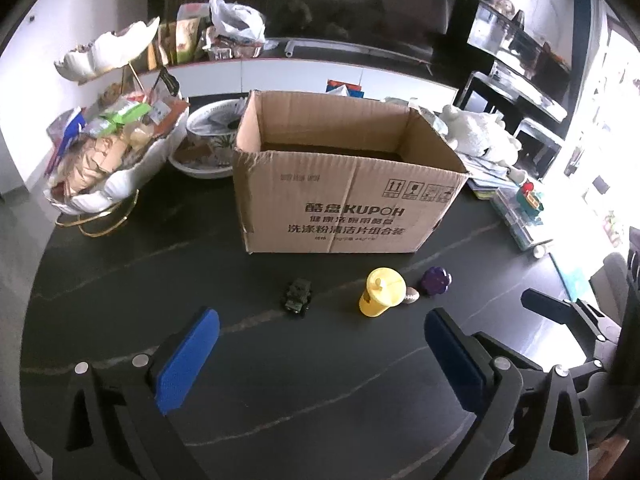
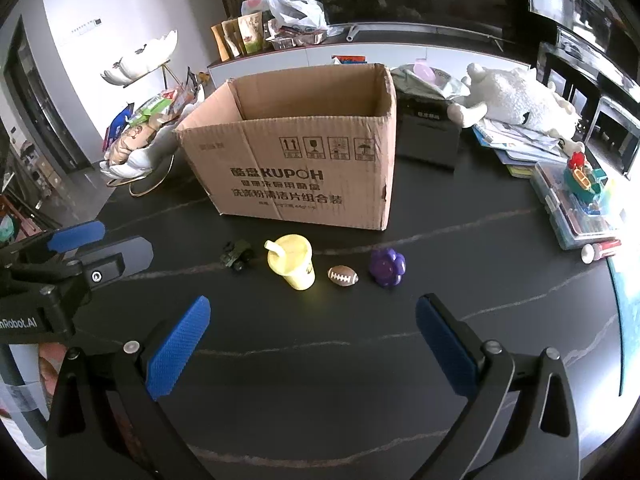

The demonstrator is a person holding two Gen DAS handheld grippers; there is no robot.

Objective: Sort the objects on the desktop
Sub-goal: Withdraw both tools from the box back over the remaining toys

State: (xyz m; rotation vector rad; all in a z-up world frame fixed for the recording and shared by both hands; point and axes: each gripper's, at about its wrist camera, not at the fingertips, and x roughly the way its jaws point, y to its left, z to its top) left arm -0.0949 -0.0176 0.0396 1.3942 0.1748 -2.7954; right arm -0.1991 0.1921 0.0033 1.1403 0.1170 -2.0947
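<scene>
Altogether four toys: one truck point(image 2: 237, 255), cup point(image 2: 294, 261), football point(image 2: 343, 275), seemingly flower point(image 2: 387, 266).

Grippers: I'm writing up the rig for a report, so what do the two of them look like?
Both the left gripper and the right gripper have black angular frames with triangular cutouts and silver round fasteners. Their fingers carry blue textured pads. The left one's side shows white lettering ending "nRobot.AI".

A home living room. Behind the cardboard box point(image 2: 304, 148) on the dark worktop point(image 2: 440, 300) stands a low sideboard point(image 2: 360, 54) with snack bags. A plush toy point(image 2: 516, 100) lies right of the box.
</scene>
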